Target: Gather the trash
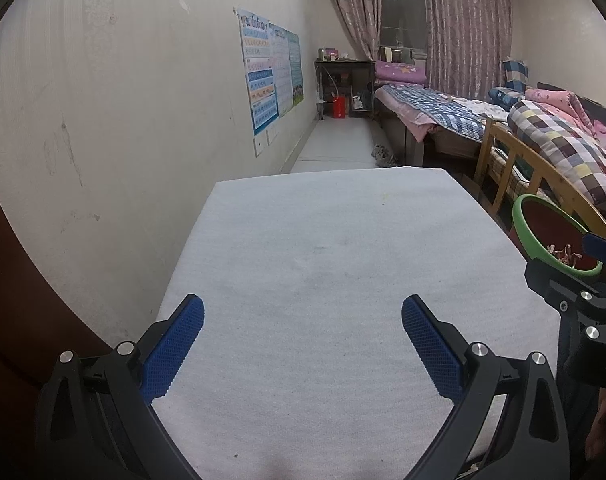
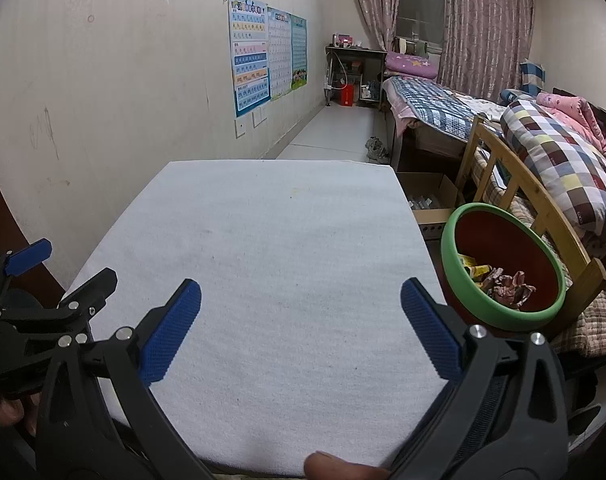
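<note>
I am holding both the left tongs (image 1: 303, 344) and right tongs (image 2: 301, 330) spread and empty over the bare desk (image 2: 263, 240). The trash (image 2: 499, 280) is sitting in the bin (image 2: 449, 248) at the right; collecting looks finished, so I'm only checking for strays.

In the left wrist view, the green-rimmed bin (image 1: 523, 224) is partly hidden behind the right gripper (image 1: 583, 280), so only a little of the trash (image 1: 561, 254) inside shows. The right gripper is cut off by the picture's edge there. In the right wrist view, the wall posters (image 2: 263, 56) have print too small to read. The things on the far desk (image 2: 355, 50) are too small to tell. The cardboard box (image 2: 431, 196) sits partly behind the white table (image 2: 263, 280).
</note>
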Motion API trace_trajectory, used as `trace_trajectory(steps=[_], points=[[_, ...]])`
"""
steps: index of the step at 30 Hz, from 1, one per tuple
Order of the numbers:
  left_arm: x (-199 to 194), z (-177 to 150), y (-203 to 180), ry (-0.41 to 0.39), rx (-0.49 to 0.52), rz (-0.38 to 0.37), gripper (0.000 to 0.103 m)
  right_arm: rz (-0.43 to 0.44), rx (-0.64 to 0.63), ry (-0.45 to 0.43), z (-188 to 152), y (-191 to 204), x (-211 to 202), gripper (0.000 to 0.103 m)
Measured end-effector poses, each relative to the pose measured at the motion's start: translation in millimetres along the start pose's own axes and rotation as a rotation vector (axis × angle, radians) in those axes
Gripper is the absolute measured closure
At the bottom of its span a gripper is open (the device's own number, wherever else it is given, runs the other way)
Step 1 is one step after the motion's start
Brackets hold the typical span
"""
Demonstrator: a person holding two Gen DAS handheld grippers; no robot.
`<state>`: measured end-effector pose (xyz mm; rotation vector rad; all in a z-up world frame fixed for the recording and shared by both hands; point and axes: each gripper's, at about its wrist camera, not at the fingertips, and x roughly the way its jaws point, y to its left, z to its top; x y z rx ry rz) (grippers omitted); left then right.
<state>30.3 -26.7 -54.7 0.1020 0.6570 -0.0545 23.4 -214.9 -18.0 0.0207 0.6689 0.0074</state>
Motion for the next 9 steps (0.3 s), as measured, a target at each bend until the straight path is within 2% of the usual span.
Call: trace_trajectory(steps=[9], points=[[4.3, 1.2, 0.3, 0.023, -0.009, -0.01, 0.008, 0.001, 0.0, 0.0, 0.0, -0.2, 0.1, 0.005]])
